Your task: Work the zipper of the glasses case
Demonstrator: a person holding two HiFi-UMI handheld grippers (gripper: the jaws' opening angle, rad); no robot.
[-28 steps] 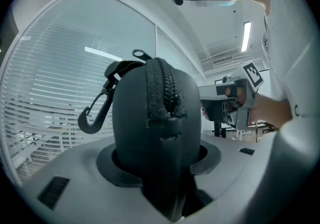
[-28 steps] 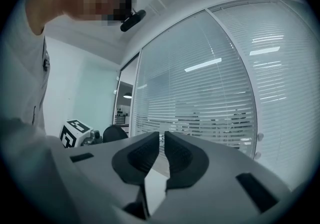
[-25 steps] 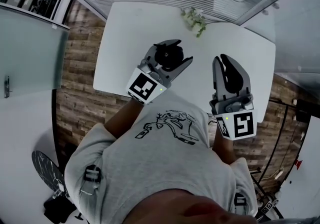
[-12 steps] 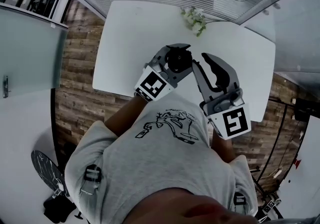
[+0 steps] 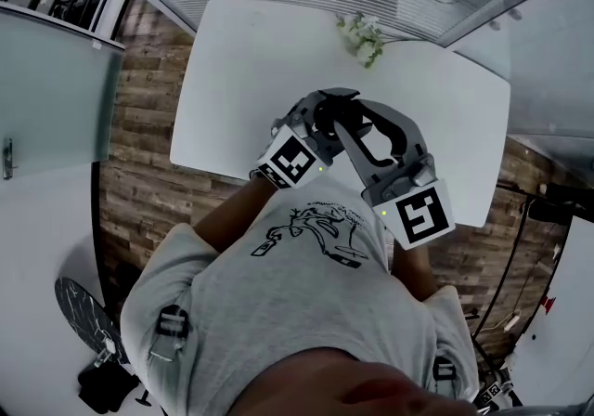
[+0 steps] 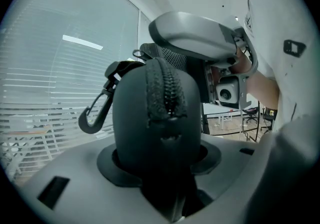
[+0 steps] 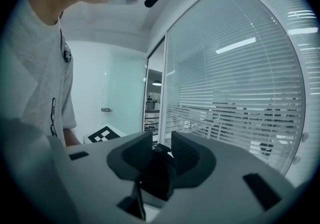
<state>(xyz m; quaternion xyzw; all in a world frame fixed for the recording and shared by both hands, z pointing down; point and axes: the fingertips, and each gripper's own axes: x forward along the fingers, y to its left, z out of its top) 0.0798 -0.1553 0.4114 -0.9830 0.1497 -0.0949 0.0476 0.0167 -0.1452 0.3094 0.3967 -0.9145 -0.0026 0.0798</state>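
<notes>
1. Glasses case (image 6: 152, 118): off the table (image 5: 241, 61), in the air before the person's chest. The left gripper (image 6: 157, 157) clamps it end-on. The zipper (image 6: 166, 93) faces that gripper's camera, and a clip (image 6: 95, 113) hangs at the side.
2. Right gripper (image 7: 161, 149): jaws have just been opening and now stand wide. A small dark part of the case sits between them, and the pads seemingly do not press on it.
3. Risk: if it closes in the wrong spot, it would likely pinch fabric or teeth, and the zipper would not run.
4. Risk: the left grip is on a rounded shell, so a hard tug could twist the case or slip it out.
</notes>
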